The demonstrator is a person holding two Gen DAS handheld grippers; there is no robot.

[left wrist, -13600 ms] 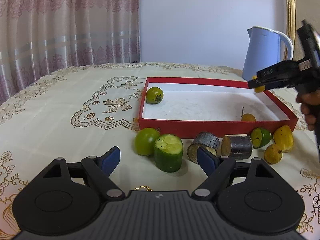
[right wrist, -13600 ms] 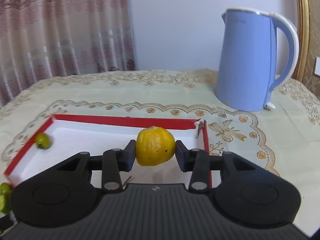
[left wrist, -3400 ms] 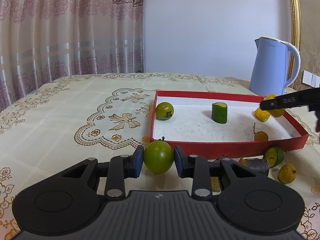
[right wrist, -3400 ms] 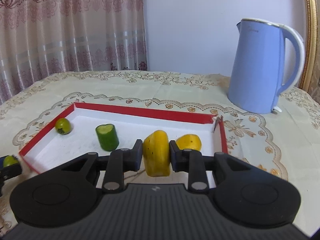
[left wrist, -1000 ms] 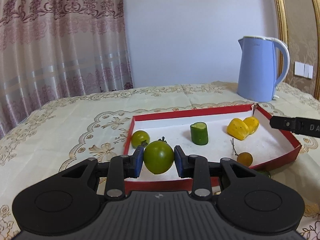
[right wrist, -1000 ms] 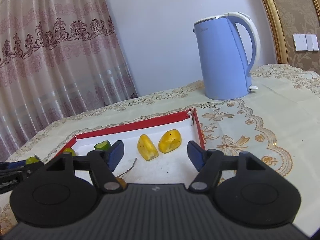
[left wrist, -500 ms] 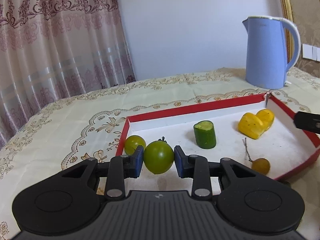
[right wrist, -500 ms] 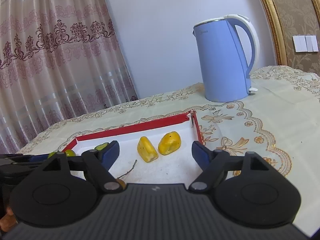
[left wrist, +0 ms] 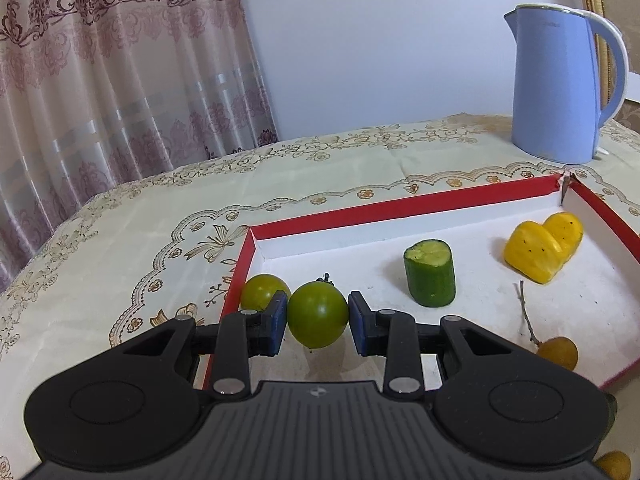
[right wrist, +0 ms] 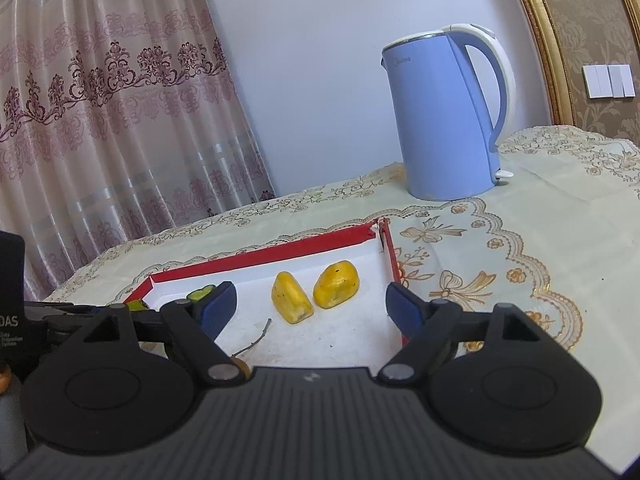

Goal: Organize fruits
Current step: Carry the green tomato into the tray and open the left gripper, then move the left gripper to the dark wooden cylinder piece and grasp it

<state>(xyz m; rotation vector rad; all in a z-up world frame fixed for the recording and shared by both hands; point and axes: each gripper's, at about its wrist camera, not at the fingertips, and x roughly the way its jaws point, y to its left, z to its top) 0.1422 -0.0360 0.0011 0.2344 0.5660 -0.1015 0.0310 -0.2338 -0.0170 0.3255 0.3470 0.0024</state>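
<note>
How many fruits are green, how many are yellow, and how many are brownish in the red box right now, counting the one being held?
Green: 3 – held green tomato, second green tomato, cucumber piece
Yellow: 2 – yellow pieces and
Brownish: 1 – small stemmed fruit
Total: 6

A round green tomato (left wrist: 317, 314) is held above the near left corner of the red-rimmed tray (left wrist: 400, 204), pinched between the pads of the left hand-held gripper (left wrist: 317, 318). A second green tomato (left wrist: 262, 291) is seen just behind the left pad, inside the tray against its left wall. A cut cucumber piece (left wrist: 430, 273) stands upright mid-tray, its ragged pale end turned up. Two yellow fruit pieces (left wrist: 541, 247) lie touching near the far right corner — small dark specks are visible on their skin. A small brownish-yellow fruit (left wrist: 558, 353) with a thin twig stem lies near the tray's front right.
</note>
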